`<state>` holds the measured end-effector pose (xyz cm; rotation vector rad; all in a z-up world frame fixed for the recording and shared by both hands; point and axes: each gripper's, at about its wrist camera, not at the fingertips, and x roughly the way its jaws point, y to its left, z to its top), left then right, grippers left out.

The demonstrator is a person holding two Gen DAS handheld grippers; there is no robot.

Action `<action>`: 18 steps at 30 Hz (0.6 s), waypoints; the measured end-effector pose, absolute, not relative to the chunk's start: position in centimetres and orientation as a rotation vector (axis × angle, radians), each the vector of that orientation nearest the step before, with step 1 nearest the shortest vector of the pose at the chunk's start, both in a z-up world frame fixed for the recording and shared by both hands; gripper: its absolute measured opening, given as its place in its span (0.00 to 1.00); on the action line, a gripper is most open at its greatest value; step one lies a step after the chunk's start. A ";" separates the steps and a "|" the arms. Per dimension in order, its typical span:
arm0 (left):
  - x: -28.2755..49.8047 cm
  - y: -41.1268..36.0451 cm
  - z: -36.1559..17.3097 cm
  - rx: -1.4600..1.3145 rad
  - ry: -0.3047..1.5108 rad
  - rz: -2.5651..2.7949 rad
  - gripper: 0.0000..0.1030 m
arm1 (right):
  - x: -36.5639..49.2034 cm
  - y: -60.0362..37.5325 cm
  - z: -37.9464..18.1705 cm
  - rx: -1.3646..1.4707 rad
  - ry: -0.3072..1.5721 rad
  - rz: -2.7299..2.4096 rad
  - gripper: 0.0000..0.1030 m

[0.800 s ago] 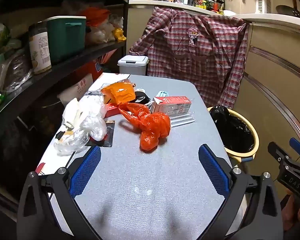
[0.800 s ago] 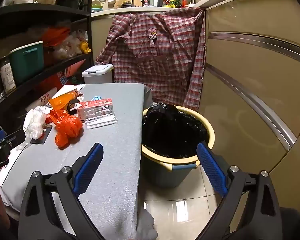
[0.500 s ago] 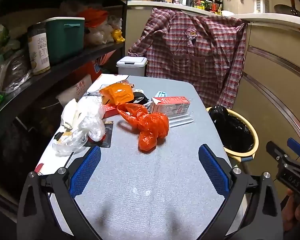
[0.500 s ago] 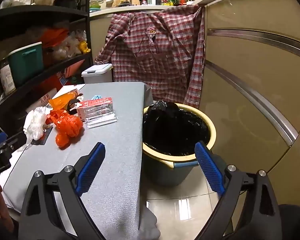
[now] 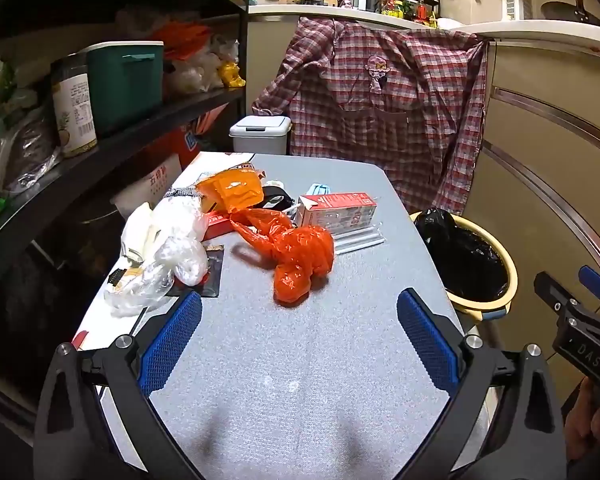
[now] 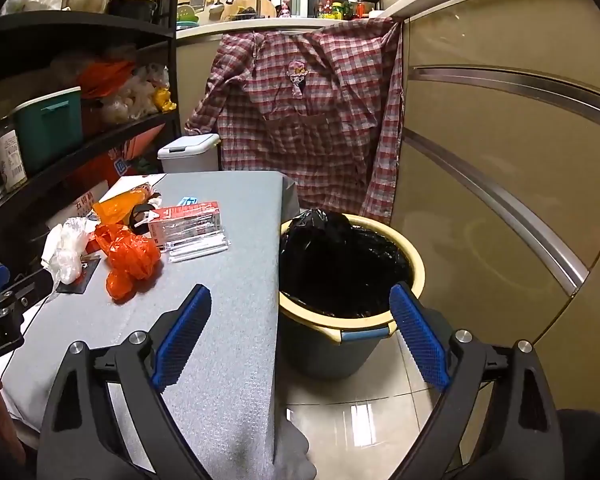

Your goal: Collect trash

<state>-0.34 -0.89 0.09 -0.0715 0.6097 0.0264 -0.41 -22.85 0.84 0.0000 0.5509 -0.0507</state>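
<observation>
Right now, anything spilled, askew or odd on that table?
Nothing spilled. The table has loose trash bunched at its far left: a crumpled orange bag, clear plastic and a carton lying on its side.

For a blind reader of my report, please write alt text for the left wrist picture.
The open left hand-held gripper hovers empty over a grey table, facing a crumpled orange plastic bag. Behind and left of it lie a clear plastic bag, a red and white carton and other litter. A bin with a black liner stands right of the table.
</observation>
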 end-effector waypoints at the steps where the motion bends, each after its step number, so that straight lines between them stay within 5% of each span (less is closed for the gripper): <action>1: -0.3 -0.9 0.1 -0.071 0.610 0.026 0.92 | -0.4 -22.9 0.9 0.001 0.550 -0.052 0.86; 18: -0.3 -1.0 0.0 -0.071 0.610 0.026 0.92 | -0.3 -23.1 0.9 0.006 0.559 -0.056 0.86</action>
